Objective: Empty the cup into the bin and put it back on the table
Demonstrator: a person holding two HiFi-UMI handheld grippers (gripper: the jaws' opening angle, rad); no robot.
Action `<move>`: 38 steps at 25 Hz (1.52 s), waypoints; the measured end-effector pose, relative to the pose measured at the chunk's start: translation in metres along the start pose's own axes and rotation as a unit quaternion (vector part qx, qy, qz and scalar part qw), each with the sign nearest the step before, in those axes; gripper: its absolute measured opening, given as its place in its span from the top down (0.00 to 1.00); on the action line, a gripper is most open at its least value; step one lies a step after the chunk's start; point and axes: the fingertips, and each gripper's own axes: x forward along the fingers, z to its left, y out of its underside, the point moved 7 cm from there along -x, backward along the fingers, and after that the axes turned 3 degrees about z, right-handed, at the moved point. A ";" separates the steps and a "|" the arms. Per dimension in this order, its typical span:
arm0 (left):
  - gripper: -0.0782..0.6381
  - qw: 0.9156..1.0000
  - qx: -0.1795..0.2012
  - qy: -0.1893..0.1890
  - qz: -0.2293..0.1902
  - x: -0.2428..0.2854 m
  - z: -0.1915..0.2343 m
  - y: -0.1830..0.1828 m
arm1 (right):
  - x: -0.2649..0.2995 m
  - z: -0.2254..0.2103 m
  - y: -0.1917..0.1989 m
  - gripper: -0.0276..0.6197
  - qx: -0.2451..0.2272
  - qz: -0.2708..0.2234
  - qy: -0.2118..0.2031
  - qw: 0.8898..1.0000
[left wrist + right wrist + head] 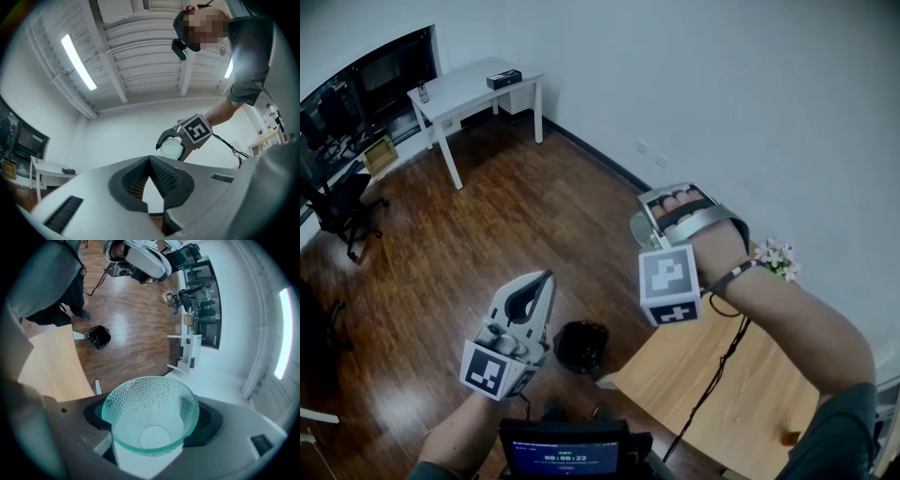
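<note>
My right gripper (151, 427) is shut on a clear, greenish, dimpled glass cup (154, 401), held by its base. The cup's mouth faces along the jaws and nothing shows inside it. In the head view this gripper (661, 208) is raised above the edge of the wooden table (712, 375). The black bin (581, 345) stands on the floor, lower and to its left, beside the table's corner. My left gripper (546, 277) hangs left of the bin with its jaws shut and empty. The left gripper view points up at the ceiling and shows the cup (171, 149) from below.
Dark wooden floor (487, 234) fills the room. A white desk (473, 84) stands at the far wall, an office chair (342, 211) at the left. A small screen (562, 455) sits at the bottom edge. A black cable (712, 375) trails across the table.
</note>
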 end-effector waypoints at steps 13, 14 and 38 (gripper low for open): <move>0.89 1.000 0.005 -0.006 0.005 0.001 0.007 0.002 | 0.000 -0.020 -0.003 0.32 -0.024 0.000 0.019 1.000; 0.89 1.000 0.006 -0.007 0.005 0.000 0.008 0.002 | 0.000 -0.020 -0.005 0.32 -0.026 -0.001 0.019 0.999; 0.89 1.000 0.000 0.004 0.000 -0.002 0.003 -0.001 | -0.011 -0.022 -0.010 0.32 -0.019 0.003 0.019 1.000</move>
